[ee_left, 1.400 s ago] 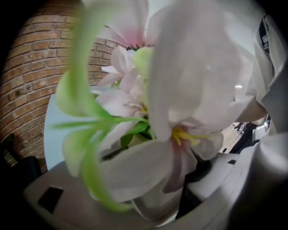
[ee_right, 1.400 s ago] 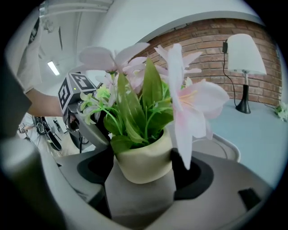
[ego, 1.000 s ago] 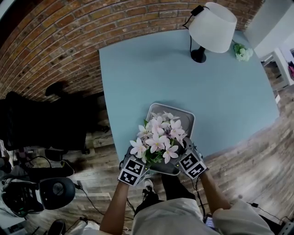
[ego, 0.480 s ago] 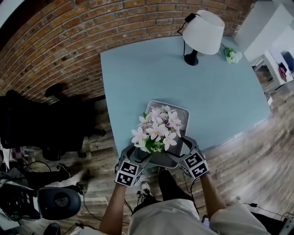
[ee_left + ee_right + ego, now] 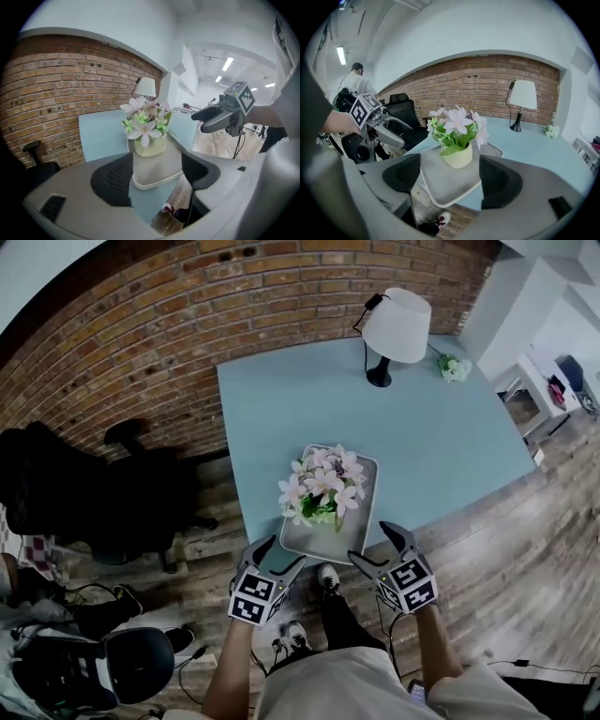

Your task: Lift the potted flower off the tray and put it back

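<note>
The potted flower (image 5: pixel 321 487), pink-white blossoms in a pale pot (image 5: pixel 150 143), stands upright on the grey tray (image 5: pixel 354 521) at the blue table's near edge. Both grippers hang short of that edge, apart from tray and pot. My left gripper (image 5: pixel 279 555) is open and empty, facing the tray's near left corner. My right gripper (image 5: pixel 375 546) is also open with nothing between its fingers; its jaws have just been closing a little. In the right gripper view the pot (image 5: pixel 459 154) sits beyond the jaws on the tray (image 5: pixel 440 190), with the left gripper (image 5: pixel 389 129) off to the left.
A white-shaded lamp (image 5: pixel 394 324) and a small bunch of white flowers (image 5: pixel 453 367) stand at the blue table's (image 5: pixel 450 446) far side. A brick wall runs behind. A black office chair (image 5: pixel 112 493) stands left of the table and a round stool (image 5: pixel 136 662) on the wooden floor.
Both grippers have drawn back from either side of the pot toward the person and now hang off the table's near edge. The pot stays on the tray.
</note>
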Motion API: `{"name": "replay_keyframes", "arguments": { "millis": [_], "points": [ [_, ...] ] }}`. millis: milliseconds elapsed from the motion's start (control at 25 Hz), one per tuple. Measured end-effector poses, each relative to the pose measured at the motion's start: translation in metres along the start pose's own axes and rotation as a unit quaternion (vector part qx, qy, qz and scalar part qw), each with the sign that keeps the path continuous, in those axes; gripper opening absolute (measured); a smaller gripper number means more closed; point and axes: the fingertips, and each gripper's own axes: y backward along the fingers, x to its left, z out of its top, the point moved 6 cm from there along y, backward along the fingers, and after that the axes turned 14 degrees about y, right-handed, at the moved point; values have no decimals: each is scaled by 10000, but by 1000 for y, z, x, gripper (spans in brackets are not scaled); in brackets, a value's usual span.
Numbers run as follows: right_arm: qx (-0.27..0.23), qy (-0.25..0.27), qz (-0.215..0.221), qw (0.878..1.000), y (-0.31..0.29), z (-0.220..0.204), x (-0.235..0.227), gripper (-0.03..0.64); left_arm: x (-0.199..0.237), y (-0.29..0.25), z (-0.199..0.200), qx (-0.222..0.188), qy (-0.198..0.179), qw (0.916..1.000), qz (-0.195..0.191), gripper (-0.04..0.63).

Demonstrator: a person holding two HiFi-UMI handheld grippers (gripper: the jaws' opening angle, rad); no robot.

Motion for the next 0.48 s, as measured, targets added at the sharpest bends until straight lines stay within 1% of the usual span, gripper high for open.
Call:
{"name": "replay_keyframes", "arguments": {
  "millis": [120, 280, 360, 480],
  "points": [
    [-172, 12, -181, 9997, 23, 13, 12, 400, -11, 27, 6, -238, -179, 9996, -1, 352],
    [-466, -96, -445, 9979, 57, 33, 32, 398, -26, 67, 9, -516, -374, 9980, 24, 323],
    [-612, -143, -569, 9964, 75, 44, 42, 377, -34, 86, 11, -628, -476, 9969, 26, 317],
    [-793, -115, -753, 9939, 101, 58, 58, 325, -48, 116, 17, -841, -636, 9944, 7, 301]
  ]
}}
